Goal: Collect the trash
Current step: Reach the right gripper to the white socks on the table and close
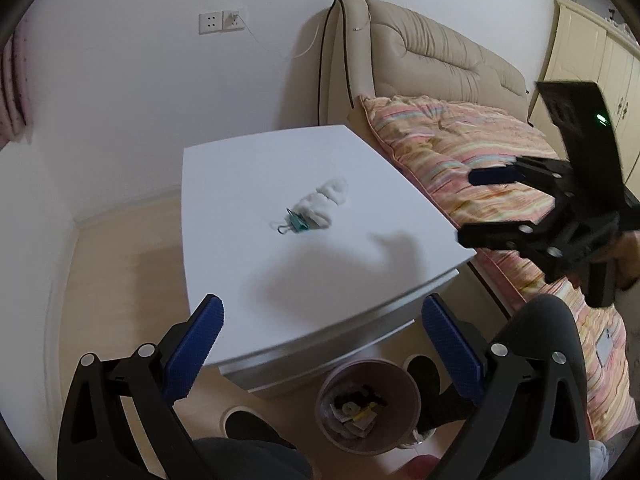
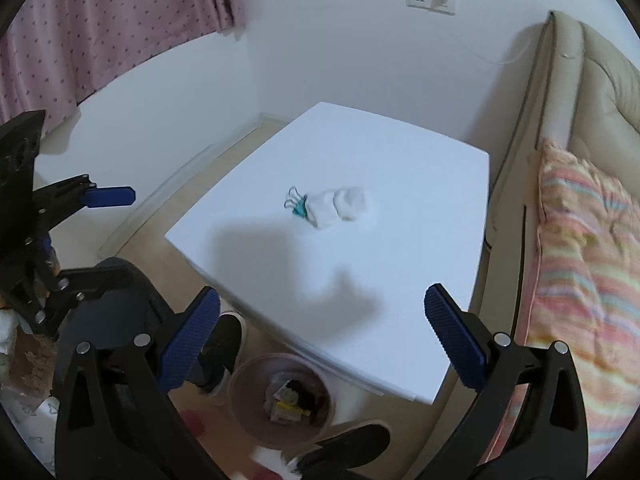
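Observation:
A crumpled white tissue [image 1: 326,200] lies mid-table on the white table [image 1: 248,280], touching a teal binder clip [image 1: 295,222]. Both show in the right wrist view too: tissue [image 2: 338,206], clip [image 2: 297,205], table [image 2: 400,300]. A pink trash bin [image 1: 368,404] with several scraps stands on the floor under the table's near edge; it shows in the right wrist view [image 2: 280,398]. My left gripper [image 1: 320,344] is open and empty above the near edge. My right gripper [image 2: 320,332] is open and empty, also seen from the left [image 1: 472,204] over the table's right side.
A beige padded headboard [image 1: 432,52] and a bed with a striped quilt [image 1: 460,148] border the table's right. White walls with an outlet [image 1: 222,20] lie behind. A pink curtain [image 2: 100,20] hangs at left. The person's knees and black shoes [image 2: 224,344] flank the bin.

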